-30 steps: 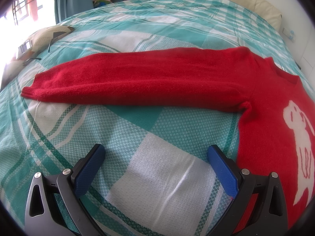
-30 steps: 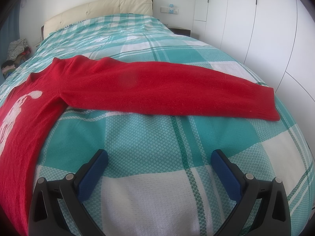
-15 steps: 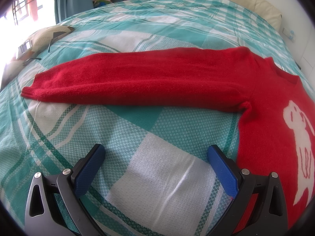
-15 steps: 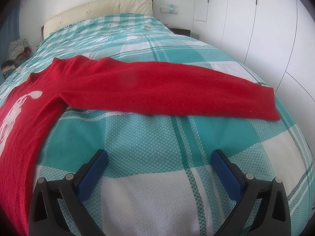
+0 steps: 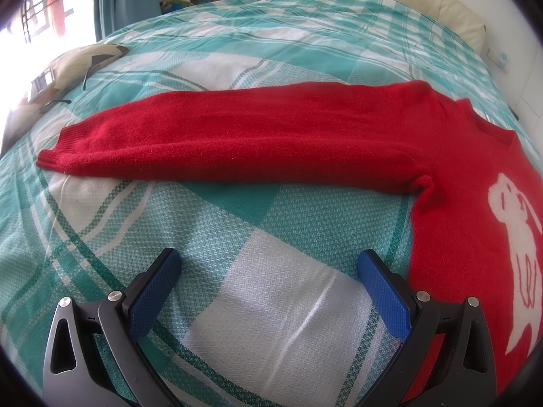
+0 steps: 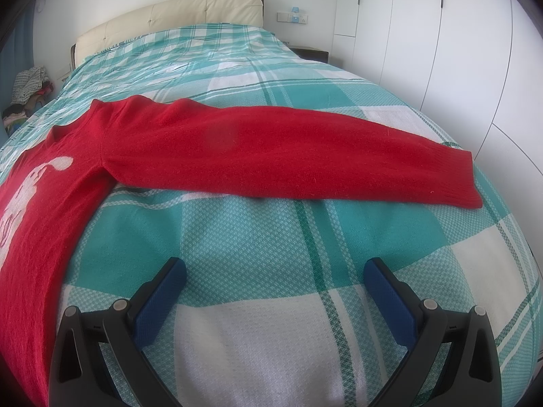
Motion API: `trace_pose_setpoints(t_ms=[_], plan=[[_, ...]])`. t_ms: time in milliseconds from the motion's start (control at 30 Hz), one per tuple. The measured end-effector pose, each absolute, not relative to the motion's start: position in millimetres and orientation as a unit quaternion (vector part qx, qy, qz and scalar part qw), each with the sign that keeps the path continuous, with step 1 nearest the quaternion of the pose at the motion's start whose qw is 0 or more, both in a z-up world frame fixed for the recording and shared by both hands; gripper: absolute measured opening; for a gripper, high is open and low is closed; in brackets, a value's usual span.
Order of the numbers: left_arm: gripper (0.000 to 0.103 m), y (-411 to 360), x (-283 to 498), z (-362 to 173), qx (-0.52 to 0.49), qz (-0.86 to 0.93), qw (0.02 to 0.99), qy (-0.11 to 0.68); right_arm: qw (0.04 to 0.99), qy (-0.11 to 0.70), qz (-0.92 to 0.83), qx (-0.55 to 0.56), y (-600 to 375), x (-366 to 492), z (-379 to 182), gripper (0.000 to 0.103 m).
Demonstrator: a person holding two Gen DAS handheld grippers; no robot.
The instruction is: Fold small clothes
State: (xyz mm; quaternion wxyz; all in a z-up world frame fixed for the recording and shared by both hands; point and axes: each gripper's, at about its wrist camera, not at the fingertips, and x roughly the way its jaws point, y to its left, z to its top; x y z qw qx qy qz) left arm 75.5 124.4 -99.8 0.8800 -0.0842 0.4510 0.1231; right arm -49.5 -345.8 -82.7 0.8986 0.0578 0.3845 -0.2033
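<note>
- Two grippers are held low over the bedspread point(image 5: 271, 305): the left gripper point(image 5: 269, 271) and the right gripper point(image 6: 275, 278), both spread wide with nothing between the blue pads.
- Just beyond them the red sweater point(image 5: 458, 203) is laid flat, face up, with the left sleeve point(image 5: 220, 142) and right sleeve point(image 6: 288, 159) stretched straight out.
- No fold is yet seen; the opening step is judged to be in hand.
- Next, each cuff would likely need to be reached, pinched and carried across the chest.
- Farther off, the headboard point(image 6: 169, 20) is seen.

You are not seeing any readable text, label or number; the red sweater point(image 5: 458, 203) is showing only a white animal figure.
</note>
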Motion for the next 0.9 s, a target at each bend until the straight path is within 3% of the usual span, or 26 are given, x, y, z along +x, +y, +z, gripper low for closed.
trace_pose_setpoints(t_ms=[667, 833, 900], plan=[[0.103, 124, 76, -100, -0.084, 0.123, 0.88, 0.451, 0.898, 0.386, -0.204, 0.06, -345, -51, -81, 0.103], [0.103, 124, 76, -100, -0.084, 0.123, 0.88, 0.451, 0.912, 0.366, -0.132, 0.129, -356, -52, -55, 0.102], [0.103, 124, 76, -100, -0.084, 0.124, 0.88, 0.451, 0.911, 0.359, -0.199, 0.041, -350, -43, -45, 0.103]])
